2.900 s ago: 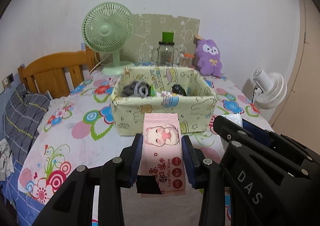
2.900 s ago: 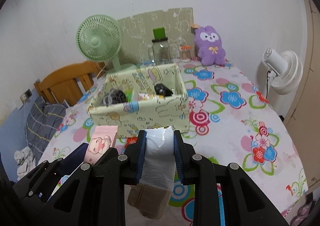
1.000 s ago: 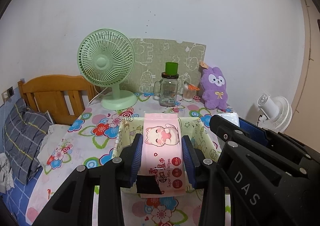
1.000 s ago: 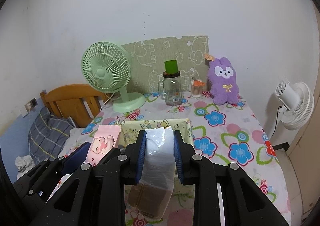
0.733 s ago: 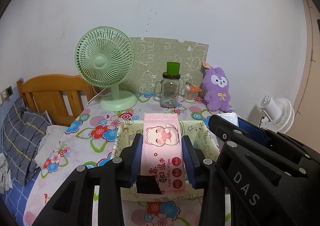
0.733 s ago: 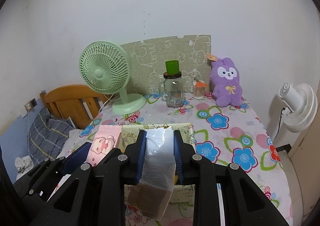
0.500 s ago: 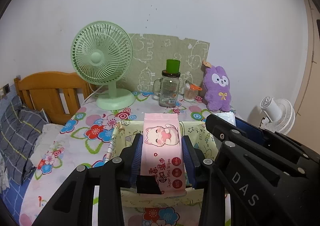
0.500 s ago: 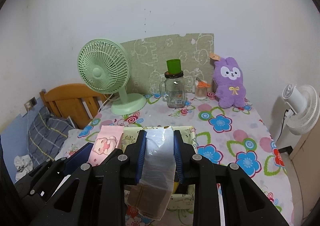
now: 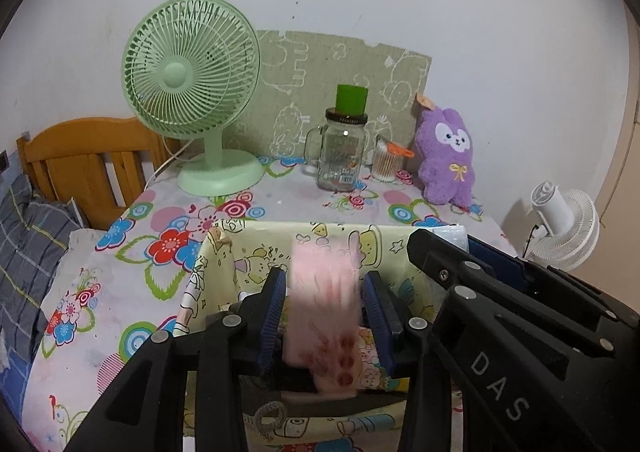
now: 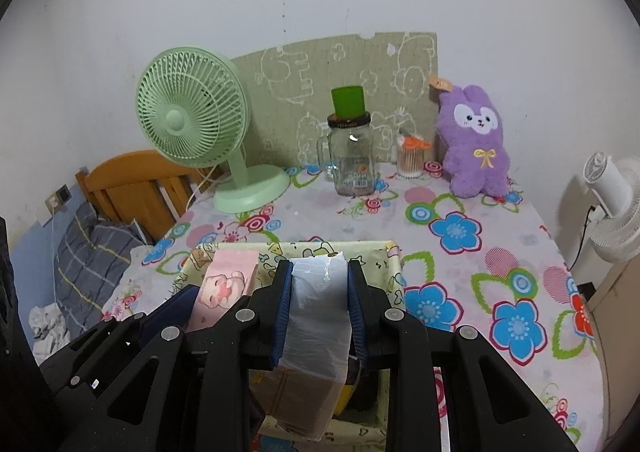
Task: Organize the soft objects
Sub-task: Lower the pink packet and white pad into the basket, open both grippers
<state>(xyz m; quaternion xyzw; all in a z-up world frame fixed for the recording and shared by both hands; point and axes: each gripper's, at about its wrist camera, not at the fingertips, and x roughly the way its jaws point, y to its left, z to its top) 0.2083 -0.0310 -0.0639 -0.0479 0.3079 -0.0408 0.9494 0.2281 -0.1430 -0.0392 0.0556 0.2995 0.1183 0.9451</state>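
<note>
- Left hand-held gripper (image 9: 324, 316): jaws parted just wider than the pink wet-wipes pack (image 9: 322, 316). The pack appears motion-blurred between the pads with small gaps on both sides; judged released and dropping.
- Right hand-held gripper (image 10: 318, 312): closed on the clear-wrapped tissue pack (image 10: 316, 316), both pads pressed against its sides.
- Both packs sit above the open fabric storage box (image 9: 224, 264) on the floral tabletop (image 10: 460, 236).
- Progress: dark items and a hair tie already lie inside the box. The wipes pack is judged to be entering it now. The tissue pack is not yet deposited.
- Remaining: release of the tissue pack over the box. The purple plush rabbit (image 10: 474, 140) stands at the rear of the tabletop, outside the box; whether it belongs to the task cannot be determined.
- Orientation: each pack's long axis runs along the gripper fingers, pointing away from the camera toward the rear wall. The tissue pack's near end hangs lower, into the box.
</note>
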